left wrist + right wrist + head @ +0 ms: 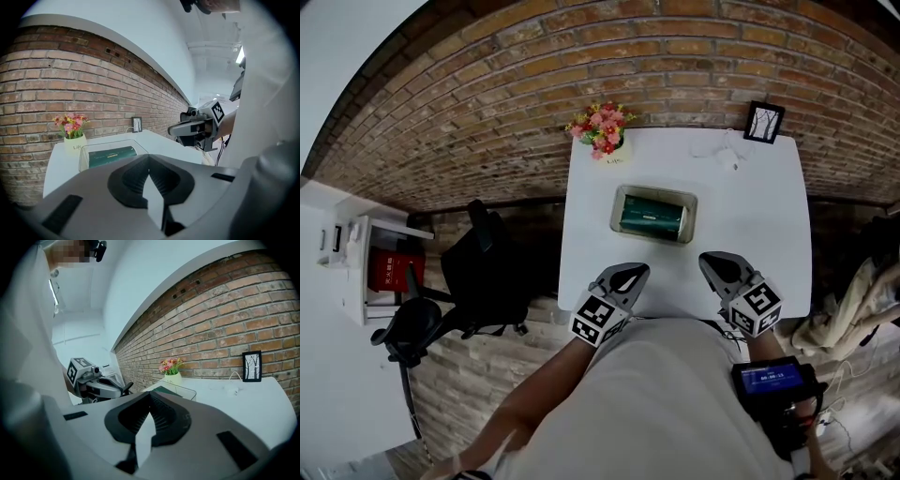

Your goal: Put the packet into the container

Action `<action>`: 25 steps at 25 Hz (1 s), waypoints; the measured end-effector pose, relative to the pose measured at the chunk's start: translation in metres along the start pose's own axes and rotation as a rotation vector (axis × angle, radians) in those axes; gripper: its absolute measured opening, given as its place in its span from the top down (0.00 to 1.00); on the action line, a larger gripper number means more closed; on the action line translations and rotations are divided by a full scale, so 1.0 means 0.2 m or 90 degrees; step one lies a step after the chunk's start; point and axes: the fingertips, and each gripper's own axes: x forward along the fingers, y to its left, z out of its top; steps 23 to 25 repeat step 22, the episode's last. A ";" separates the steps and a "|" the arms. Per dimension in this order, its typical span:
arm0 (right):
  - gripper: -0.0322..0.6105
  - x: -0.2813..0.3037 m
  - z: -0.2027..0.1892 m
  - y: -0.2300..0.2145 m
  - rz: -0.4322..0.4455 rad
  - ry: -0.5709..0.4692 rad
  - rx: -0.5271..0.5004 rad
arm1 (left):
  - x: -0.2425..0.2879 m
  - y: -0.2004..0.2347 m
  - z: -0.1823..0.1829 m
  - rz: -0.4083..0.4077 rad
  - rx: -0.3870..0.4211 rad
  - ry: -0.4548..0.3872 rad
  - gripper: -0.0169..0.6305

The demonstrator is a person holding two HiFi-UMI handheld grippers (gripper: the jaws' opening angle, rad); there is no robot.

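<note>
Judging by how things lie, the task is taken as done: the green packet (652, 217) is seen lying inside the clear container (616, 208), with nothing left to place. The jaws of the left gripper (632, 273) and right gripper (713, 263) are brought together on nothing. The container stands ahead of both sets of fingertips, apart from them.

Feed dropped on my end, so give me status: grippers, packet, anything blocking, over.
Jaws shut, nothing held, on left gripper and right gripper, both over the table near edge. Green packet lies inside the clear container. Nothing in the way.
</note>
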 end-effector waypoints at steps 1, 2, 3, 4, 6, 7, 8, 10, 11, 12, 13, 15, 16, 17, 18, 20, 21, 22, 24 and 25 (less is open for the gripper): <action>0.93 0.00 0.00 -0.01 -0.001 -0.001 -0.001 | 0.01 0.00 0.00 -0.001 0.001 0.000 0.96; 0.93 0.00 0.01 -0.01 -0.001 -0.003 -0.001 | 0.01 0.00 0.01 -0.002 0.002 0.000 0.96; 0.93 0.00 0.01 -0.01 -0.001 -0.003 -0.001 | 0.02 0.00 0.01 -0.003 0.003 0.000 0.96; 0.93 -0.01 0.01 -0.02 -0.002 -0.004 0.000 | 0.03 -0.01 0.01 -0.004 0.004 0.001 0.96; 0.93 -0.01 0.01 -0.02 -0.003 -0.004 0.003 | 0.04 -0.01 0.02 -0.007 0.007 0.002 0.96; 0.93 -0.02 0.01 -0.03 -0.004 -0.005 0.004 | 0.05 -0.01 0.02 -0.008 0.008 0.002 0.96; 0.93 -0.02 0.01 -0.03 -0.005 -0.005 0.004 | 0.05 -0.01 0.02 -0.009 0.009 0.003 0.96; 0.93 -0.02 0.01 -0.03 -0.005 -0.006 0.005 | 0.06 -0.01 0.02 -0.012 0.011 0.005 0.96; 0.93 -0.02 0.01 -0.04 -0.006 -0.006 0.005 | 0.06 -0.01 0.02 -0.013 0.011 0.006 0.96; 0.93 -0.02 0.01 -0.04 -0.006 -0.005 0.006 | 0.07 -0.01 0.02 -0.013 0.011 0.008 0.96; 0.93 -0.03 0.01 -0.04 -0.006 -0.006 0.006 | 0.07 -0.02 0.02 -0.014 0.011 0.009 0.96; 0.93 -0.03 0.01 -0.05 -0.008 -0.006 0.007 | 0.08 -0.02 0.03 -0.017 0.014 0.012 0.96; 0.93 -0.03 0.01 -0.05 -0.008 -0.006 0.008 | 0.08 -0.02 0.03 -0.018 0.015 0.013 0.96; 0.93 -0.03 0.01 -0.06 -0.009 -0.007 0.008 | 0.09 -0.02 0.03 -0.019 0.017 0.014 0.96; 0.93 -0.04 0.01 -0.06 -0.010 -0.006 0.009 | 0.09 -0.02 0.03 -0.020 0.017 0.014 0.96; 0.93 -0.04 0.01 -0.07 -0.010 -0.005 0.008 | 0.10 -0.02 0.04 -0.021 0.018 0.015 0.96; 0.93 -0.04 0.01 -0.07 -0.010 -0.004 0.007 | 0.11 -0.02 0.04 -0.022 0.019 0.015 0.96; 0.93 -0.04 0.01 -0.08 -0.010 -0.004 0.006 | 0.11 -0.02 0.05 -0.022 0.019 0.015 0.96; 0.93 -0.04 0.01 -0.08 -0.010 -0.004 0.006 | 0.11 -0.02 0.05 -0.022 0.019 0.015 0.96; 0.93 -0.04 0.01 -0.08 -0.010 -0.004 0.006 | 0.11 -0.02 0.05 -0.022 0.019 0.015 0.96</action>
